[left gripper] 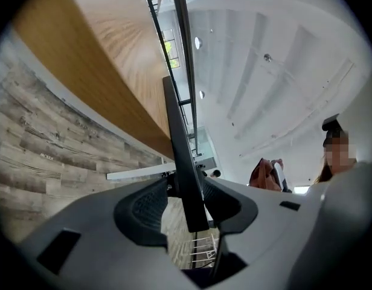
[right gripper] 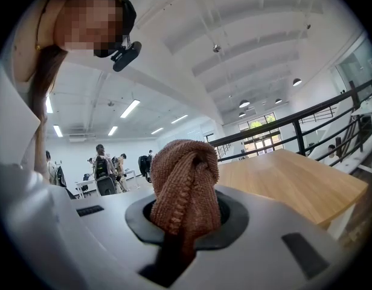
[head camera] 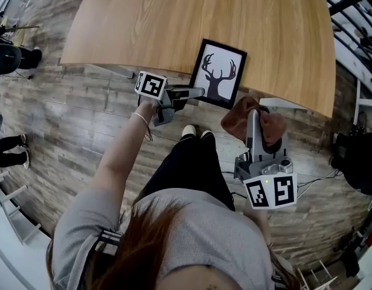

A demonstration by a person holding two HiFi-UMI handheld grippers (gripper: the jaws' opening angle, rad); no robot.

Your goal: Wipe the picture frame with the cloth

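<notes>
A black picture frame [head camera: 217, 72] with a deer silhouette lies at the near edge of the wooden table [head camera: 174, 23]. My left gripper [head camera: 195, 92] points level at its lower left corner. In the left gripper view the frame's thin dark edge [left gripper: 180, 162] stands between the jaws of that gripper [left gripper: 185, 201]; a sliver of floor shows beside one pad, so they stand open around it. My right gripper [head camera: 254, 118] is shut on a bunched brown cloth [head camera: 237, 116] just off the frame's lower right corner. The cloth [right gripper: 186, 180] fills that gripper's jaws [right gripper: 185, 213].
The table's front edge runs just behind both grippers, with plank floor [head camera: 83, 113] below. My own legs and shoes [head camera: 195, 132] stand between the grippers. Railings [head camera: 355, 17] and white furniture lie to the right. Other people [right gripper: 104, 162] are far across the room.
</notes>
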